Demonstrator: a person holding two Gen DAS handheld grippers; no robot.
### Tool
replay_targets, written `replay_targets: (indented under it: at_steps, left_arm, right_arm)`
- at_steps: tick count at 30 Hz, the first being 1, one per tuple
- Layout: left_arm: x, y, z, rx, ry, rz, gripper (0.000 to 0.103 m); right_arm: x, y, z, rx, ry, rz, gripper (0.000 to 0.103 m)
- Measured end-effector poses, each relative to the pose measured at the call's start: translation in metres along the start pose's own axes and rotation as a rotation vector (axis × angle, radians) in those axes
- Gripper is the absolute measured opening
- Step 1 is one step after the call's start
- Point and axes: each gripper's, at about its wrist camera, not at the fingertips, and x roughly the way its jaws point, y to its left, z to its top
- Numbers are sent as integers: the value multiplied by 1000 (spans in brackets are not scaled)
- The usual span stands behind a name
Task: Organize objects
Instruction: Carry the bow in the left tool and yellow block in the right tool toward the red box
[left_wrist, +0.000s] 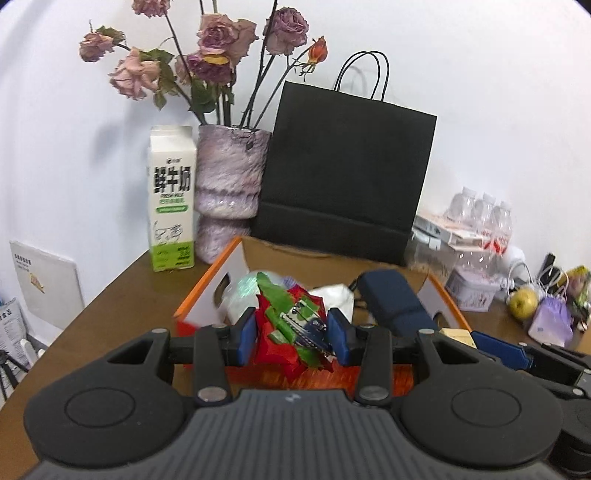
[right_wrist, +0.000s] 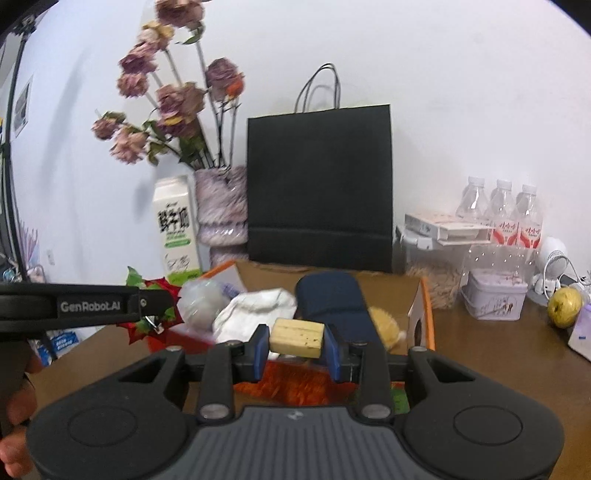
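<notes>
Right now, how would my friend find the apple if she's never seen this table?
Start at the big black bag against the wall and look right, past the water bottles to the table's far right end. The apple sits just right of the pale tin: the only round, yellow-green thing there.

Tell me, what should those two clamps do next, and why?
Probably carry both items clear of the box and set them on the table. The left gripper is shut on a red and green hair clip, the right gripper on a wooden block, both above the box.
</notes>
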Motion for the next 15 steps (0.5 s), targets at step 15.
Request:
replay_targets:
  at_steps: [15]
  left_arm:
    - [102,-13,31,31,4,14,42]
  right_arm:
    - [86,-49,37,3,-12,-42,30]
